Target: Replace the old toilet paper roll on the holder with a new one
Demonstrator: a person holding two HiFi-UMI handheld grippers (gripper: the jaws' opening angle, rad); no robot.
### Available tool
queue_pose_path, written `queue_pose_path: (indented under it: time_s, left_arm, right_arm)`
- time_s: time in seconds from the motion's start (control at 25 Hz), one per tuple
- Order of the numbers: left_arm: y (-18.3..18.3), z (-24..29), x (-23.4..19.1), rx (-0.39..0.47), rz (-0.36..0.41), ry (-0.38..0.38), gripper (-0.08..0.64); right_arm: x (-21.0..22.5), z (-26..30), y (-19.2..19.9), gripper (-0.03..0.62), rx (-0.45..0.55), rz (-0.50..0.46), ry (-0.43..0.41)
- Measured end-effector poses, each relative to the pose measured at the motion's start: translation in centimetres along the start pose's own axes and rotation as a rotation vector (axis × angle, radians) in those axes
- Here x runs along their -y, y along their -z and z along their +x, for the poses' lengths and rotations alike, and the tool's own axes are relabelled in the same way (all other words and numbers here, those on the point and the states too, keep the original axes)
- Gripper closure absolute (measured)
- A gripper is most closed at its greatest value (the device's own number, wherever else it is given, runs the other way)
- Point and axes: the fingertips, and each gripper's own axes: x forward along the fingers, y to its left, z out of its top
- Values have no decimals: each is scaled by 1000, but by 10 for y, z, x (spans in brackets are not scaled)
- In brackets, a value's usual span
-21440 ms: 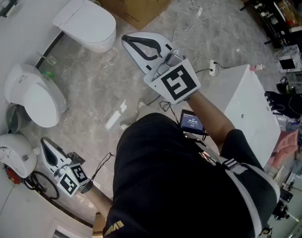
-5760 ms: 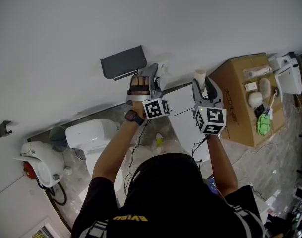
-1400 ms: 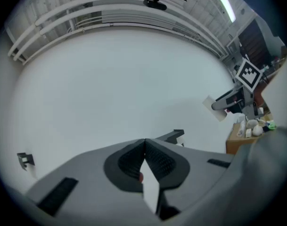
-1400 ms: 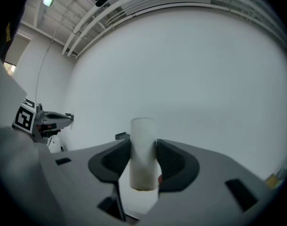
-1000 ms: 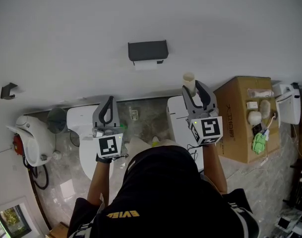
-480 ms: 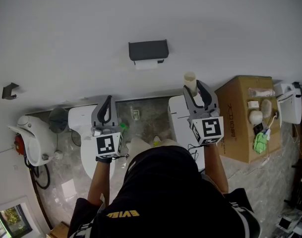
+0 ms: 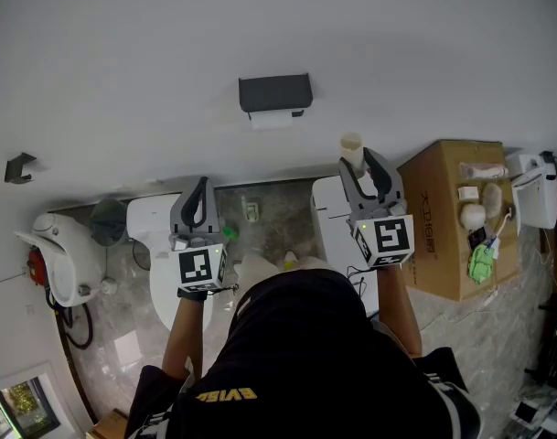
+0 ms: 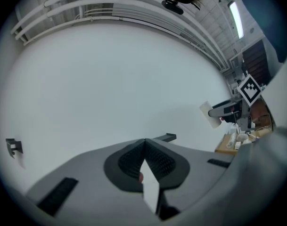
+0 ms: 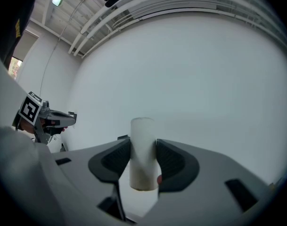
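Right claw [image 7: 361, 165]: clamped on a pale tube [image 9: 143, 142], one pad on each side of its wall. The tube stands upright and pokes out past the claw tips.
Tube: bare, with no paper wound on it that I can see; I read it as the spent core of the old roll.
Left claw [image 8: 144, 144]: pressed together with nothing between its pads, held level and well to the left of the holder.
Holder [image 7: 274, 92]: dark, fixed to the white wall [image 7: 260, 26], up and left of the right claw and clear of both claws.
Paper strip [image 7: 273, 121]: white edge just under the holder's cover. A roll seems to sit there; I cannot tell whether it is old or new.
Step in hand (judgement): carry the tube away and set it down.
Grip note: the tube is thin-walled, so squeeze lightly; more pressure would flatten it and let it twist out.
Carry note: hold the tube upright and move it away from the wall before swinging it sideways.
Drop spot: the cardboard box [image 7: 443, 236] at right is nearest. Lower the tube until it rests before the pads part.
Box top: small pale items [image 7: 471, 216] lie there; too small to say whether they are rolls.
Left claw prep: it must part before it can take anything.
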Motion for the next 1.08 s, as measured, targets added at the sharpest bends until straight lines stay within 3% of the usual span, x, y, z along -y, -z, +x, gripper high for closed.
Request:
queue_pose_path:
  time_s: [1.08]
  left_arm:
    - [22, 1, 16, -29, -23, 56, 548]
  right_arm:
    - [7, -2, -2, 420, 27, -3, 13]
